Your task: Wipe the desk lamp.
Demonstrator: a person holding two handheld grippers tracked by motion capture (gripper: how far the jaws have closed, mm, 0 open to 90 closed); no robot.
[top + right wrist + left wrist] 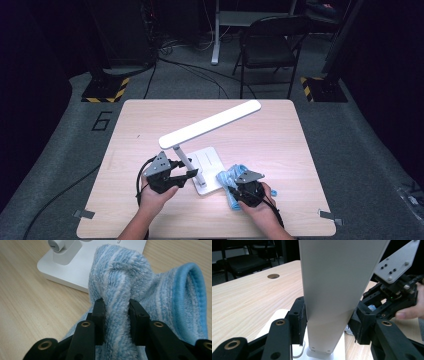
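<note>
Nearest the lens, the right gripper (116,312) is pinching a bunched fold of the blue towel (130,285) between its jaws, the pile bulging out on either side of the pads. The towel is lying on the table just beside the lamp base (75,270), at its right front edge, with part of it gathered up in that grasp. It is looking soft, light and limp, so it will likely be sagging and trailing when lifted; a thick gathered fold like this one is probably the safest place to be holding it, since a single edge could be slipping out.

The left gripper (328,322) is clamping the white lamp stem (332,290) low down, just above the base, both pads pressing on its flat sides. The stem is appearing stiff and smooth, perhaps a little slippery, and the long lamp head (210,125) is slanting up and away over the wooden table (135,130), so steadying it near the base is seeming sensible while wiping.
</note>
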